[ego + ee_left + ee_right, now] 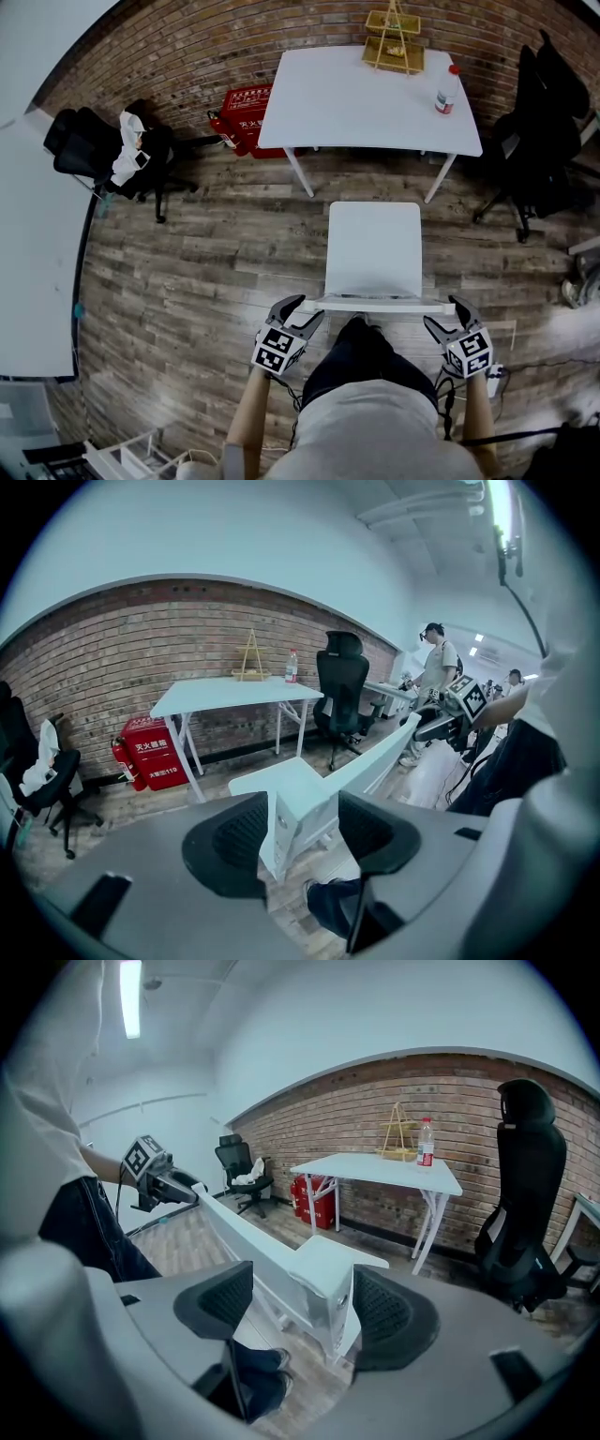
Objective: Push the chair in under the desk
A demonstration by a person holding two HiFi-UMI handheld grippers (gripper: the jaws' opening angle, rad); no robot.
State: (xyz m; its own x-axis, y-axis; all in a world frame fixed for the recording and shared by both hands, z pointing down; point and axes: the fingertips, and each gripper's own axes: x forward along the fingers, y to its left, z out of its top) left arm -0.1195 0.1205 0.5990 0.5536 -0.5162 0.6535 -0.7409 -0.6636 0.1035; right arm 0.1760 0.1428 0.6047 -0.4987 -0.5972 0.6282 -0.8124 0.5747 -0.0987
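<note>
A white chair (373,246) stands on the wood floor facing the white desk (366,98), its seat short of the desk's front edge. The top rail of its backrest (384,304) runs between my two grippers. My left gripper (307,307) stands open round the rail's left end (281,832), whose end face shows between the pads, and the left pad stands clear of it. At the rail's right end (336,1312) my right gripper (442,311) is also open, with a wide gap at its left pad. The person's legs are behind the backrest.
A plastic bottle (447,91) and a wooden rack (394,42) are on the desk. A red box (242,117) sits by the desk's left leg. Black office chairs stand at left (103,150) and right (539,131). Another white table (33,244) borders the left.
</note>
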